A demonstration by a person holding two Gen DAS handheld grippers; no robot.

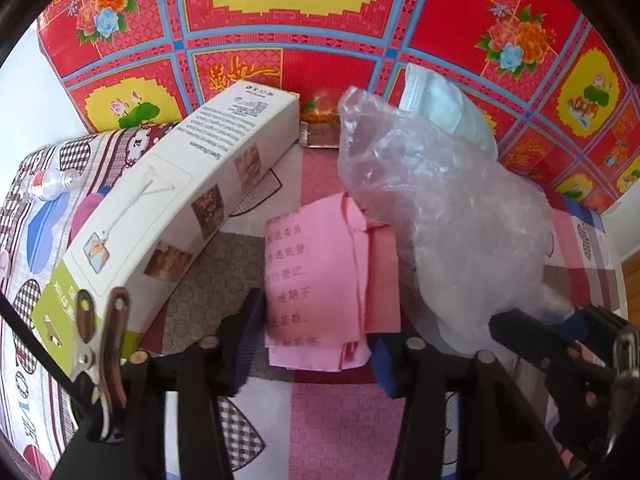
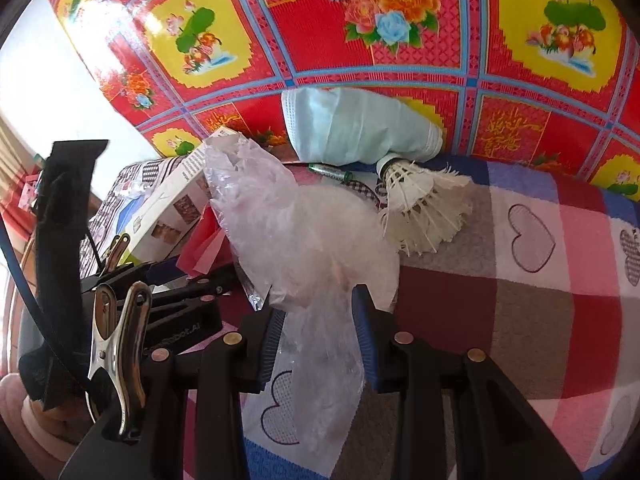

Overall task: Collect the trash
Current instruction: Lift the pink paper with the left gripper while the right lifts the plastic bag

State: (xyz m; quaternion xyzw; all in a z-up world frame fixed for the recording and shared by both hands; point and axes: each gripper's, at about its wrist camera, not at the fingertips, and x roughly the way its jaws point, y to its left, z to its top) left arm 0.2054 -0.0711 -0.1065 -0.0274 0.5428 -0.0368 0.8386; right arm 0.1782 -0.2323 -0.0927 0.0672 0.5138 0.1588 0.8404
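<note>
A folded pink paper [image 1: 320, 280] with printed characters lies on the patchwork cloth [image 1: 340, 412]. My left gripper [image 1: 316, 344] is shut on it, a pad against each side edge. A crumpled clear plastic bag [image 2: 296, 232] stands up from my right gripper [image 2: 318, 320], which is shut on its lower end. In the left wrist view the bag [image 1: 432, 208] rises just right of the paper, with the right gripper [image 1: 560, 320] at its base. The right wrist view shows the left gripper [image 2: 180, 280] at the left beside the pink paper [image 2: 204, 252].
A long white carton [image 1: 180, 200] leans at the left. Behind the bag lies a pale blue face mask [image 2: 352, 128], with a white shuttlecock [image 2: 424, 208] and a green battery [image 2: 330, 172] near it. A small clear bottle [image 1: 52, 184] lies far left. A red flowered sheet [image 1: 280, 20] backs the scene.
</note>
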